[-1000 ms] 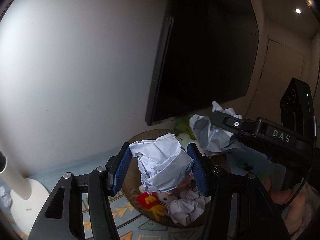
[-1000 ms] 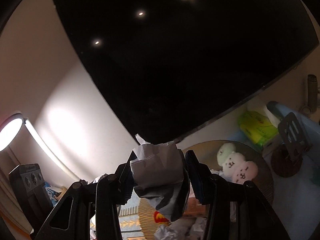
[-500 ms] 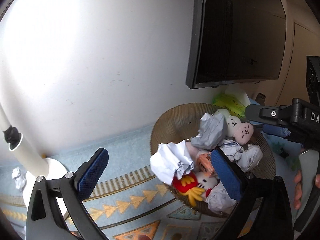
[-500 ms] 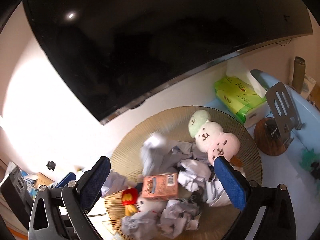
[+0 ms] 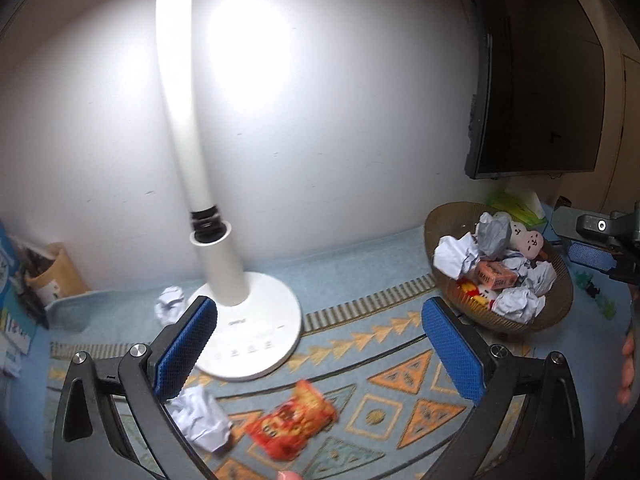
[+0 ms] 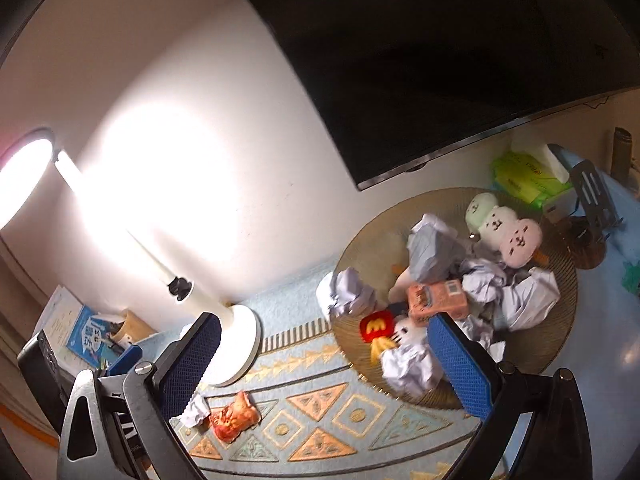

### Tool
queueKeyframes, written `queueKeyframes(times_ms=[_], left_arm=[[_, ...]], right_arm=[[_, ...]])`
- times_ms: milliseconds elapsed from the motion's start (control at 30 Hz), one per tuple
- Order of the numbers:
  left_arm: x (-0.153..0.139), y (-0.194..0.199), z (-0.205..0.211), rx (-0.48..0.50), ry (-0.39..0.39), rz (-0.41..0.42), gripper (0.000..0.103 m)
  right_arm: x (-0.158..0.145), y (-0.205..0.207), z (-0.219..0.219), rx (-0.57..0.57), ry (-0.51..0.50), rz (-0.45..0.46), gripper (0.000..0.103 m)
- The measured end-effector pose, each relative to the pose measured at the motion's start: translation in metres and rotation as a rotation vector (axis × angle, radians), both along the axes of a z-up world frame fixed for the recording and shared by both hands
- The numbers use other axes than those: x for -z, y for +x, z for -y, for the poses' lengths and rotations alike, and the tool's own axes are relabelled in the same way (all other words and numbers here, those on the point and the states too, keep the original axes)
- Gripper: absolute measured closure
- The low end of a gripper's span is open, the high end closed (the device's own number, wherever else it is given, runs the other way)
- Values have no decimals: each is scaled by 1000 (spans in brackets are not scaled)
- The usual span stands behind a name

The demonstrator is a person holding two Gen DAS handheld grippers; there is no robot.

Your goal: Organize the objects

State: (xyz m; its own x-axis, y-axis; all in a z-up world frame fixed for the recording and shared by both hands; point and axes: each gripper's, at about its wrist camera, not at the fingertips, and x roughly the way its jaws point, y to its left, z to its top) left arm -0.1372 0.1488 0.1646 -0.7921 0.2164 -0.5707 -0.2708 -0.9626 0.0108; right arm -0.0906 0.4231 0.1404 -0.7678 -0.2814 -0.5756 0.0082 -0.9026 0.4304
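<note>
Left tongs (image 5: pixel 320 344) spread wide, blue pads (image 5: pixel 186 346) holding nothing, hovering over patterned mat (image 5: pixel 384 380) on desk. Right tongs (image 6: pixel 324 364) also wide open, empty, pads (image 6: pixel 458 364) over near rim of basket.

Woven round basket (image 6: pixel 560 320) at right on desk, against wall under dark wall-mounted screen (image 6: pixel 440 60). Inside basket: several crumpled paper balls (image 6: pixel 430 252), pink carton (image 6: pixel 436 300), red fries plush (image 6: pixel 376 326), three-headed plush in green, white, pink (image 6: pixel 504 224) at back. One paper ball (image 6: pixel 344 288) sitting at left rim of basket.

Outside basket, on mat: orange-red snack packet (image 5: pixel 292 420), blurred, lying flat between left tongs' fingers in left wrist view. Crumpled paper ball (image 5: pixel 200 416) just left of packet, touching or nearly touching. Second loose paper ball (image 5: pixel 170 306) behind lamp base, near wall. All three well apart from basket.

White desk lamp (image 5: pixel 240 312) standing on mat, round base, stem rising, head lit at far left of right wrist view. Books and papers (image 6: pixel 86 336) stacked at far left. Green tissue pack (image 6: pixel 524 178) behind basket; metal phone stand (image 6: pixel 592 200) right of it. Fingers of person's hand (image 5: pixel 628 364) at right edge of left wrist view.
</note>
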Motion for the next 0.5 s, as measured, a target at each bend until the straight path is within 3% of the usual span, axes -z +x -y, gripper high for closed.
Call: queueKeyframes(times_ms=[233, 400, 500], left_arm=[[19, 37, 90, -155, -37, 59, 0], [62, 56, 135, -226, -72, 120, 0], [95, 61, 149, -243, -88, 164, 0]], right_arm=[[26, 34, 59, -72, 86, 44, 0], [74, 56, 91, -152, 219, 115, 0], [109, 58, 101, -193, 240, 175, 0]])
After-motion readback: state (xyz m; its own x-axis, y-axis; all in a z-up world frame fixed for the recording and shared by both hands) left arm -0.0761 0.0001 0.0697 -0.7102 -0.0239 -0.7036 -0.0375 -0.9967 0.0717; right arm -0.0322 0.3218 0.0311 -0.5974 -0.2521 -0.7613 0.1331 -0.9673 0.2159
